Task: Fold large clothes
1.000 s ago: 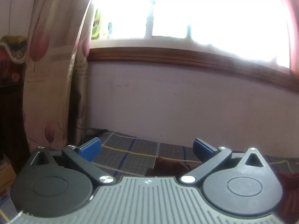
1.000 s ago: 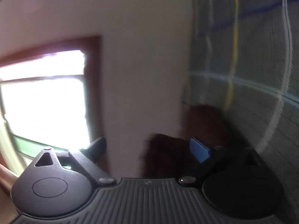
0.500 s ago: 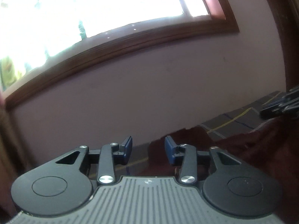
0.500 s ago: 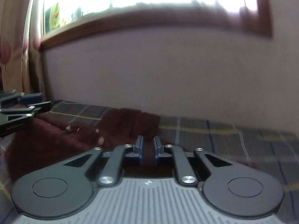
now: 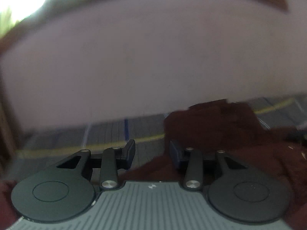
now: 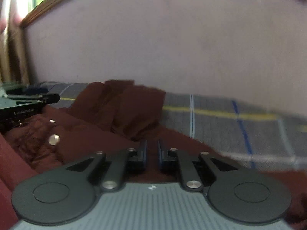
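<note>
A dark maroon garment (image 6: 119,113) with metal snaps lies rumpled on a grey plaid bed cover (image 6: 239,122) by the wall. It also shows in the left wrist view (image 5: 220,122). My right gripper (image 6: 152,149) has its jaws nearly closed on a fold of the maroon cloth at its near edge. My left gripper (image 5: 151,151) has its jaws partly open at the garment's left edge, with cloth under its right finger (image 5: 174,153) and nothing pinched. The left gripper also shows at the far left of the right wrist view (image 6: 28,99).
A plain pale wall (image 5: 153,57) rises right behind the bed. A wooden window sill (image 6: 48,5) runs above it, with a curtain (image 6: 7,44) at the left. The plaid cover (image 5: 96,132) extends left of the garment.
Both grippers have dropped lower toward the bed and garment. The left jaws have stayed partly open. The right jaws remain closed on the maroon cloth.
</note>
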The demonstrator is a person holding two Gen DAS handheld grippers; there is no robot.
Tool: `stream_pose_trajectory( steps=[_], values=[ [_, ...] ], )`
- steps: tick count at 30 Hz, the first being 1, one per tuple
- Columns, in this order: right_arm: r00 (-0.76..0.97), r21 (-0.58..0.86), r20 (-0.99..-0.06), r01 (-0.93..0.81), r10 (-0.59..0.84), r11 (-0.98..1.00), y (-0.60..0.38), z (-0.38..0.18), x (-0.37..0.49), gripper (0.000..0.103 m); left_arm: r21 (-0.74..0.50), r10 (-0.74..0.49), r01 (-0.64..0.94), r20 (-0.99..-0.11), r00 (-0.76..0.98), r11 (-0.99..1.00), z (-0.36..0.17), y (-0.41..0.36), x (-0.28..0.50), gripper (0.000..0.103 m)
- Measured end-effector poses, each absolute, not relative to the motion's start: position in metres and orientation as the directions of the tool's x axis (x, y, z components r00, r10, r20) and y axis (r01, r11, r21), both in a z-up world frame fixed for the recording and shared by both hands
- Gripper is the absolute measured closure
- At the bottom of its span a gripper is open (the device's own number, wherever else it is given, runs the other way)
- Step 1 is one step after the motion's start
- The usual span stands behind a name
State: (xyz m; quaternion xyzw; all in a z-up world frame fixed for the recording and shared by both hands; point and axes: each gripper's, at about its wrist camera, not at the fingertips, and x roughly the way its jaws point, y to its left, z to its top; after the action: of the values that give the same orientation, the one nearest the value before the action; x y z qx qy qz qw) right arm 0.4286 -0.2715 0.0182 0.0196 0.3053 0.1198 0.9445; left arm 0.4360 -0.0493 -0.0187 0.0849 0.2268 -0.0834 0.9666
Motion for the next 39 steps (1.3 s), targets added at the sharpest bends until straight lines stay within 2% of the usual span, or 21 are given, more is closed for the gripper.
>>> stream_pose_trajectory(
  steps=[3, 5, 14, 17, 25, 30, 33, 35, 39],
  values=[
    [0.777, 0.217, -0.574, -0.158, 0.257, 0.963, -0.290, 0.005, 0.438, 0.093, -0.022, -0.155, 0.167, -0.511, 0.846, 0.986, -0.032, -0.025, 0.453, 0.059],
    [0.768, 0.264, -0.578, -0.144, 0.276, 0.954, -0.300, 0.000, 0.444, 0.096, -0.047, -0.147, 0.143, -0.515, 0.845, 0.989, -0.037, -0.015, 0.457, 0.059],
    [0.746, 0.221, -0.620, -0.131, 0.243, 0.966, -0.332, -0.003, 0.451, 0.096, -0.029, -0.069, 0.063, -0.544, 0.837, 0.998, -0.038, 0.030, 0.467, 0.056],
    [0.742, 0.193, -0.630, -0.138, 0.231, 0.971, -0.344, -0.004, 0.452, 0.096, -0.011, -0.044, 0.045, -0.559, 0.828, 0.999, -0.040, 0.042, 0.471, 0.045],
    [0.757, 0.169, -0.620, -0.131, 0.209, 0.977, -0.376, -0.003, 0.440, 0.096, -0.046, -0.053, 0.032, -0.564, 0.824, 0.998, -0.044, 0.060, 0.473, 0.039],
    [0.776, 0.074, -0.623, -0.061, 0.094, 0.995, -0.369, -0.004, 0.442, 0.096, -0.048, -0.033, 0.006, -0.591, 0.806, 0.999, -0.047, 0.059, 0.479, 0.033],
    [0.787, -0.018, -0.617, -0.029, 0.012, 0.999, -0.359, -0.005, 0.442, 0.086, -0.025, -0.009, -0.009, -0.607, 0.795, 1.000, -0.050, 0.057, 0.482, 0.033],
    [0.795, -0.096, -0.602, 0.022, -0.075, 0.995, -0.354, -0.006, 0.444, 0.063, -0.008, 0.013, -0.022, -0.609, 0.793, 1.000, -0.051, 0.055, 0.483, 0.032],
    [0.795, -0.204, -0.578, 0.075, -0.182, 0.976, -0.345, -0.007, 0.444, 0.049, 0.046, 0.079, -0.065, -0.617, 0.783, 0.997, -0.052, 0.050, 0.485, 0.029]
  ],
)
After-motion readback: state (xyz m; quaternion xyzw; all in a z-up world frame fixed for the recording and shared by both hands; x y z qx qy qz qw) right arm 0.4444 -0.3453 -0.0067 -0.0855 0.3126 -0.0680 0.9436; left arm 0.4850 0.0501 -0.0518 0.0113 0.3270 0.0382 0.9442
